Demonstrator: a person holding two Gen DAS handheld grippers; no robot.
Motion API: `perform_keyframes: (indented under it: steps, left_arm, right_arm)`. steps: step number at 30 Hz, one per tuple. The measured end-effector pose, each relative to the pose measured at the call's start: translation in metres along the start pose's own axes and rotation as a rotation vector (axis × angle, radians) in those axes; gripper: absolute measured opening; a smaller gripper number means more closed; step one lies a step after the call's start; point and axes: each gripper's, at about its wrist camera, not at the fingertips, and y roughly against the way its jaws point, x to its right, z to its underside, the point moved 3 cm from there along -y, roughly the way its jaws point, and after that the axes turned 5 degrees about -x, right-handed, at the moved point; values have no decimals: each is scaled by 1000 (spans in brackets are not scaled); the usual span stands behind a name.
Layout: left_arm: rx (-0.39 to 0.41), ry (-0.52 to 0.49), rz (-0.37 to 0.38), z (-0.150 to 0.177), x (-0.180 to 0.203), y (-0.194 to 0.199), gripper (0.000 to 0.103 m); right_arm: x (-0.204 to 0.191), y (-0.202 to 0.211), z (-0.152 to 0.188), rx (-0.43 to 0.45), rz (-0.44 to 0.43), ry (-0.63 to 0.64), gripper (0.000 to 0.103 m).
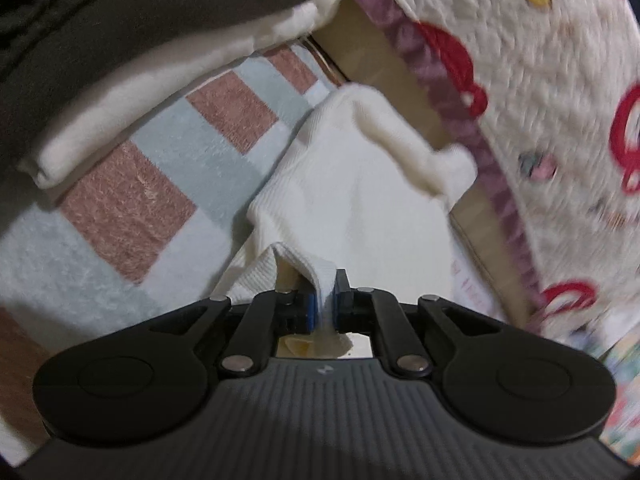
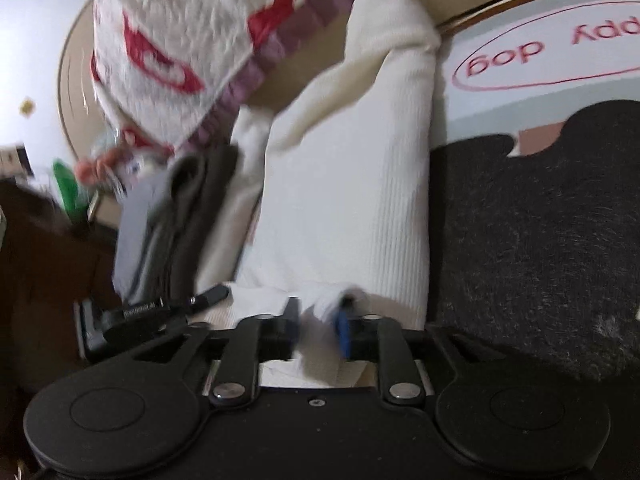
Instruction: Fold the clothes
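Ribbed white cloth sits nearest the lens in both views, caught between the fingers of each tool. Left gripper [image 1: 326,304] has its fingers pressed onto a bunched edge of the white garment [image 1: 352,184]. Right gripper [image 2: 318,328] likewise pinches a gathered edge of the same cloth [image 2: 344,184], though that view is blurred at the fingertips.

Location: the garment trails away from both grippers over a checked blanket [image 1: 132,184] of pale blue and rust squares. Its far end is rumpled and rises against a quilt with red motifs [image 1: 540,92].

Condition: the piece is creased and held at two points, not lying in a flat rectangle. My judgement is that its fold is unfinished.

Done items: a folded stack [image 1: 132,80], cream under dark cloth, lies on the blanket to the left of the garment. A grey and dark folded bundle [image 2: 160,216] shows in the right view, and a dark fleecy cloth [image 2: 532,232] lies beside the white one; whether that one is folded I cannot tell.

Remaining: laying this garment flat and squaring it, so far as visible.
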Motion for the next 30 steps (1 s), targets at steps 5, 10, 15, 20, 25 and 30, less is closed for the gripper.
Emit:
perform_keyframes:
  steps: [5,10,15,20,25,30]
  left_arm:
    - [71,30,29,-7,-2,12,38]
    - [117,-47,55,-13,10,23,41]
    - [-59,-335,-260,15,18,31,41]
    - [-145,-440,-240,42,4,43,47]
    - [-185,-514,-242,52,0,38,48]
    - [-190,-578,-199,64,2,36,56]
  right_arm:
    - [-5,19,25,55,18,36,55]
    - [-18,30,61,41,55,127,55]
    - [-33,9,93,-77,117,349,55]
    - [-48,-2,107,-88,190,570,55]
    - [-57,-9,104,-101,121,630,15]
    - [-42,16,96,-71,-52,340,15]
